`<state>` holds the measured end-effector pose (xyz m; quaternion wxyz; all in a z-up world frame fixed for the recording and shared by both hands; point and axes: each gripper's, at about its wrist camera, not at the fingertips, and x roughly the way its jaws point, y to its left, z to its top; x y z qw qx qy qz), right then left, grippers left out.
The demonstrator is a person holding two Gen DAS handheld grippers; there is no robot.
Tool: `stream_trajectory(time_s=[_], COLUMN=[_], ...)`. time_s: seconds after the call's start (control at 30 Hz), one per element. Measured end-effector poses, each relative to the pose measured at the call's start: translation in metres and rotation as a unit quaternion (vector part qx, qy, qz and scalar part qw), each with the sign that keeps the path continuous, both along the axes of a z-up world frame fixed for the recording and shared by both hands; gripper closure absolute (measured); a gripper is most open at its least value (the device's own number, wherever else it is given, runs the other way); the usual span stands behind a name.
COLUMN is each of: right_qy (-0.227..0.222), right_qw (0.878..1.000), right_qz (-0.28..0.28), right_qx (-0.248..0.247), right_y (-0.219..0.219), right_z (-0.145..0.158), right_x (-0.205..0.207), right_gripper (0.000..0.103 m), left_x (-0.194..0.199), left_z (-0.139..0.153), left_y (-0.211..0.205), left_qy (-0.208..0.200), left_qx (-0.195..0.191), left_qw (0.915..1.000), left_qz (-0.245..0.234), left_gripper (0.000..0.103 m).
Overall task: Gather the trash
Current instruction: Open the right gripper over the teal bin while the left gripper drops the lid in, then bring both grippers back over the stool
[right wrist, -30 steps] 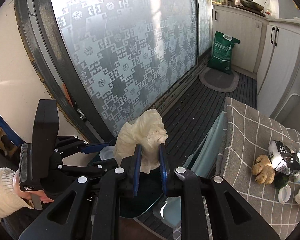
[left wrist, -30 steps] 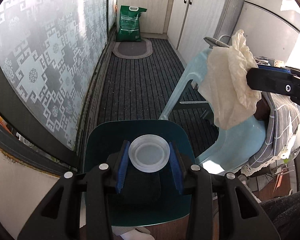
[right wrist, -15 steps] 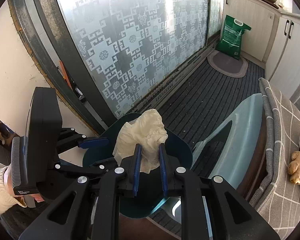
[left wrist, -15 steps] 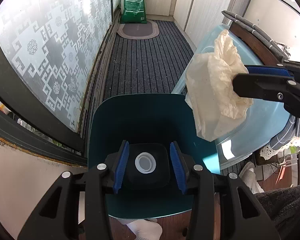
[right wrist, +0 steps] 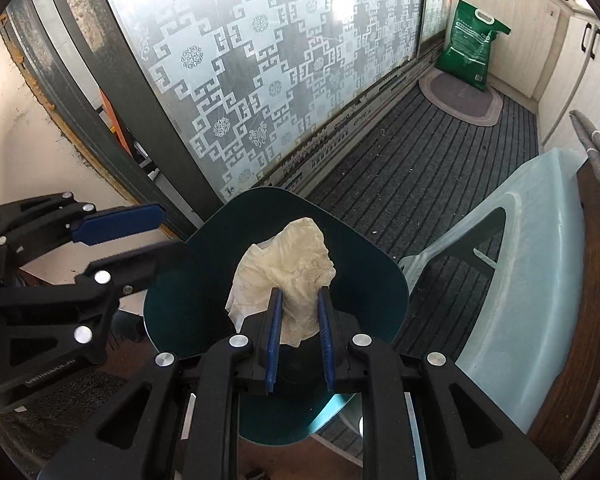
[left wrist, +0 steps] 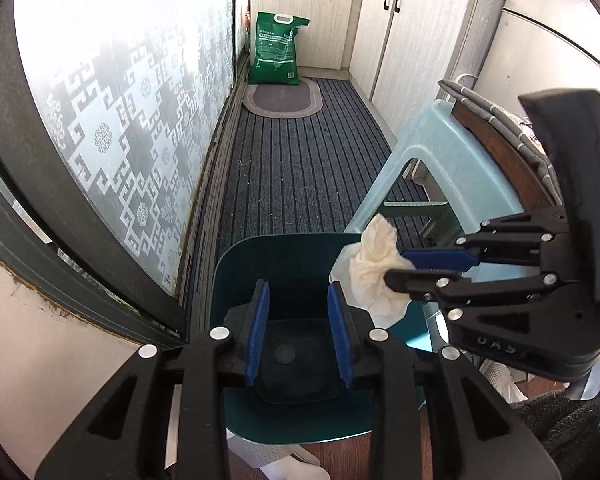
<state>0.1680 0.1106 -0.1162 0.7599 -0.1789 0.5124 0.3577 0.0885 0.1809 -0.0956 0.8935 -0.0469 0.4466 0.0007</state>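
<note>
Pinching crumpled tissue (right wrist: 288,268) between right gripper (right wrist: 299,342) jaws above bin (right wrist: 364,280).

Home balcony/utility area, frosted patterned sliding door (left wrist: 140,120), wood-look cabinets (left wrist: 380,36), striped floor mat (left wrist: 296,168), green sack (left wrist: 276,54)

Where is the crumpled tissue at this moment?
The crumpled tissue is clamped in the right gripper, just above the open dark green bin; in the left wrist view it sits right of the left gripper.
</note>
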Motion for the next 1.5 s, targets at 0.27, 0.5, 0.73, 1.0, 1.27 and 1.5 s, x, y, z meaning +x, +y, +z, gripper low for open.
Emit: stream_trajectory(time_s=[0.27,0.5,0.73,1.0,1.27,1.5], right_qy=[0.031,0.038,0.033,-0.009,-0.062,-0.121], right_qw=[0.999,0.999,0.999,0.999,0.994,0.986], right_qz=[-0.003,0.0,0.011,0.026,0.025,0.001], right_qx=[-0.024,-0.036,-0.021,0.034,0.083,0.112], right_y=[0.004,0.002,0.004,-0.003,-0.019,-0.058], right_z=[-0.034,-0.052,-0.044,0.001,0.062,0.106], right_x=[-0.001,-0.006,-0.013,-0.025,-0.034,-0.035], right_gripper=[0.084,0.057,0.056,0.056,0.067,0.068], left_x=[-0.01,-0.024,-0.038,-0.045,-0.046,-0.043], left_z=[0.045,0.089,0.123,0.14,0.152,0.158], left_y=[0.007,0.01,-0.001,-0.016,-0.015,-0.026], left_qy=[-0.062,-0.122,-0.169,-0.197,-0.206,-0.216], left_qx=[0.001,-0.005,-0.002,0.017,0.011,0.006], left_qw=[0.9979,0.9921,0.9853,0.9802,0.9781,0.9763], left_qz=[0.017,0.031,0.024,0.018,0.027,0.017], left_gripper=[0.084,0.086,0.085,0.072,0.065,0.057])
